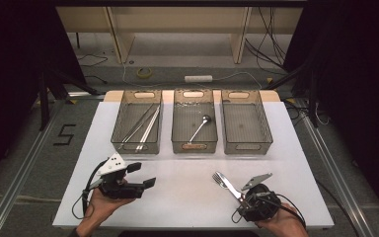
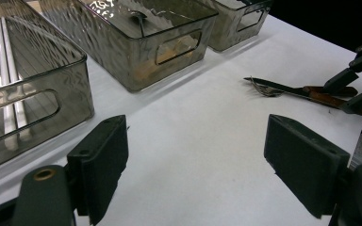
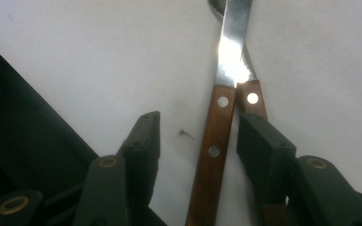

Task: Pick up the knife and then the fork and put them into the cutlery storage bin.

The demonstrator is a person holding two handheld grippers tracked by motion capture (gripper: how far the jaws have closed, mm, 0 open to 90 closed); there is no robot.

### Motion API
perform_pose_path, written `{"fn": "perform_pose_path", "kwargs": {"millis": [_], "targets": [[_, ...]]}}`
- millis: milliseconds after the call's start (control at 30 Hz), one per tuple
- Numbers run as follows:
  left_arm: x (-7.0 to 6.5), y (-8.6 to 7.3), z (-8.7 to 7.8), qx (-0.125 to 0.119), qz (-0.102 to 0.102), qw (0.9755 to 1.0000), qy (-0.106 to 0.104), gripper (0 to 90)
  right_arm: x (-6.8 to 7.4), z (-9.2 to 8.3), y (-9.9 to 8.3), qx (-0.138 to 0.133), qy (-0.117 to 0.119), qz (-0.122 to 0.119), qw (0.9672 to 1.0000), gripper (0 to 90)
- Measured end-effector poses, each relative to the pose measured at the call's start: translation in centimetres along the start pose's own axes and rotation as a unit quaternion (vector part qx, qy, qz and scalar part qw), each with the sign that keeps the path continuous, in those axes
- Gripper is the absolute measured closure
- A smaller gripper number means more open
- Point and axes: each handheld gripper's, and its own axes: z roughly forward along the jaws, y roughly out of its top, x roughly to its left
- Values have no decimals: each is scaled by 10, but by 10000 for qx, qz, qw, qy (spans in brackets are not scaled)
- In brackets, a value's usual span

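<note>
Presently, catalogued near the table's [image 1: 187, 207] front edge: the right gripper [image 3: 195, 141] is standing part open, its jaws straddling the wooden handle of a knife [image 3: 214, 141] without pressing it. A fork [image 3: 250, 96] is lying crossed under the knife, its handle partly hidden behind one jaw. The left gripper [image 2: 195, 160] is hovering wide open and empty over bare white tabletop. Three bins [image 1: 136, 146] are lining the far edge, leaving open room between.
</note>
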Motion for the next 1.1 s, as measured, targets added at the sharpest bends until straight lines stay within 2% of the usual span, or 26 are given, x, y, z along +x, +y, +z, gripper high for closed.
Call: {"fn": "perform_pose_path", "kwargs": {"millis": [200,367,533,733,967,1100], "targets": [[0,0,0,9,11,10000,0,218,-2,6,-1,137,-64,59,9999,598],[0,0,0,19,26,10000,-1,218,-3,8,-1,150,-152,77,9997,663],[0,0,1,20,30,10000,0,218,0,10,0,159,-344,21,9993,694],[0,0,1,17,27,10000,7,218,0,11,0,130,-379,23,9992,735],[0,0,1,15,27,10000,0,218,-4,10,-1,86,-304,313,9990,768],[0,0,1,11,7,10000,6,218,-6,10,-1,52,-273,363,9990,771]]}}
